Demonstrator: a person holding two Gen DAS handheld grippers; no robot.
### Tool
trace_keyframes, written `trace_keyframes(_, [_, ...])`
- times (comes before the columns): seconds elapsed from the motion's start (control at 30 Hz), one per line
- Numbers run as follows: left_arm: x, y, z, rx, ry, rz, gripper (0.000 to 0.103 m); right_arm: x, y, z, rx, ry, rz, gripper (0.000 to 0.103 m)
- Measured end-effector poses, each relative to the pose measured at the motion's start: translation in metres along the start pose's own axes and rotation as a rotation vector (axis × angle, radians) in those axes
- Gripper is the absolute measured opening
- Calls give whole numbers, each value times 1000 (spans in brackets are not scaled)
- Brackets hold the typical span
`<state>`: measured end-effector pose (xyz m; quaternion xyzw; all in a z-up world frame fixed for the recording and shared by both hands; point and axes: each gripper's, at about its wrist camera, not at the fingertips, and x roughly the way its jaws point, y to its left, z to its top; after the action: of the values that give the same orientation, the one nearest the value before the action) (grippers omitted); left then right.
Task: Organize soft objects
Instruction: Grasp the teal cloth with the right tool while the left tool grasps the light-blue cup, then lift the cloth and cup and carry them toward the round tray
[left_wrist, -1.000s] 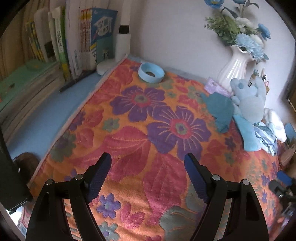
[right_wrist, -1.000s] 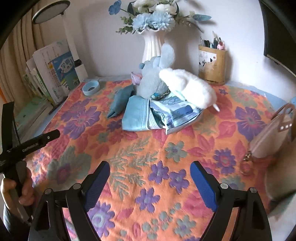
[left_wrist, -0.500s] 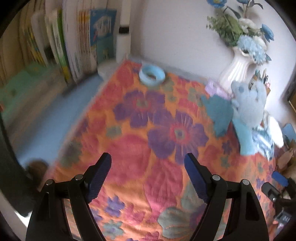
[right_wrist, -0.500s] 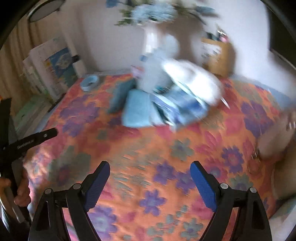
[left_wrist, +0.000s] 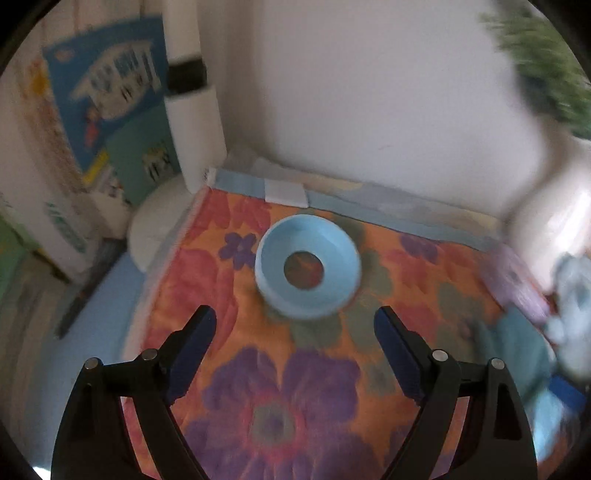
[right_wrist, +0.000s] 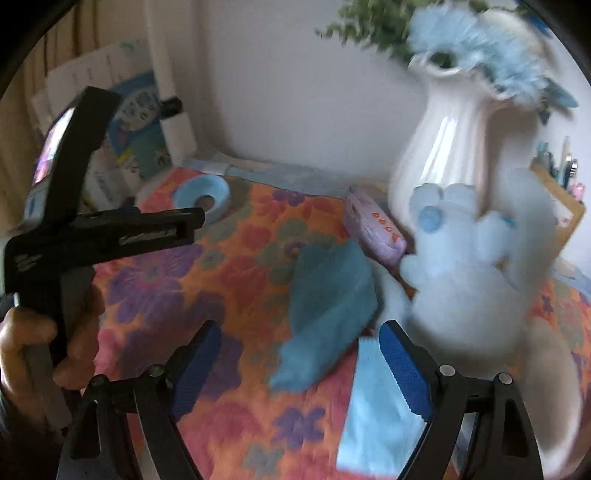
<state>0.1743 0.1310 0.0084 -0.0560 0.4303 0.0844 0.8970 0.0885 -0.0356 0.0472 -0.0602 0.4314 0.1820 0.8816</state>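
A light blue ring-shaped soft object (left_wrist: 307, 271) lies on the floral cloth (left_wrist: 280, 387), just beyond my open, empty left gripper (left_wrist: 295, 349); it also shows in the right wrist view (right_wrist: 202, 197). My right gripper (right_wrist: 301, 358) is open and empty, close over a teal cloth (right_wrist: 328, 299). A pale blue plush toy (right_wrist: 461, 280) sits right of it, against a white vase (right_wrist: 454, 147). A light blue folded cloth (right_wrist: 380, 413) lies under the right finger. A lilac pouch (right_wrist: 373, 230) lies behind the teal cloth.
Books (left_wrist: 110, 110) and a white lamp base (left_wrist: 159, 225) stand at the left back corner. A pen holder (right_wrist: 561, 199) stands behind the plush. The left hand-held gripper body (right_wrist: 99, 236) shows at left in the right wrist view. The wall is close behind.
Both grippers have moved forward toward the back of the table. The left now faces the blue ring closely; the right has closed in on the teal cloth and plush. Both stay open.
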Motion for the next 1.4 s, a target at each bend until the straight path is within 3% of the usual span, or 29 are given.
trace_keyframes(0.1, [17, -6, 10, 25, 4, 36, 86, 26, 3, 6, -24, 10, -49, 84])
trace_keyframes(0.13, [19, -11, 12, 44, -2, 58, 86, 31, 5, 7, -35, 13, -55, 81])
trace_keyframes(0.17, [21, -15, 12, 64, -6, 79, 86, 38, 9, 6, -54, 18, -62, 69])
trace_keyframes(0.23, [22, -22, 11, 91, -22, 107, 84, 45, 18, 5, -93, 19, -78, 63])
trace_keyframes(0.27, [21, -22, 11, 96, -31, 104, 68, 43, 20, 5, -102, 6, -80, 52])
trace_keyframes(0.33, [18, -23, 9, 103, -47, 80, 64, 44, 21, 4, -103, 8, -58, 41])
trace_keyframes(0.4, [14, -19, 7, 90, -65, 43, 61, 42, 17, 3, -83, -2, -37, 13])
trace_keyframes(0.57, [-17, -8, -8, 54, -145, -69, 60, 17, -6, 0, 9, -110, 153, 11])
trace_keyframes(0.67, [-40, -6, -30, 52, -151, -105, 60, 3, -11, -7, 70, -114, 248, 11])
trace_keyframes(0.87, [-76, 1, -79, 55, -140, -134, 60, -40, 2, -40, 63, -122, 262, 11])
trace_keyframes(1.1, [-129, -17, -133, 105, -129, -181, 60, -75, 0, -94, 77, -73, 200, 11])
trace_keyframes(1.27, [-167, -44, -170, 142, -143, -227, 60, -90, -22, -142, 212, 21, 207, 11])
trace_keyframes(1.4, [-188, -70, -190, 181, -138, -296, 60, -122, -44, -181, 299, 31, 193, 11])
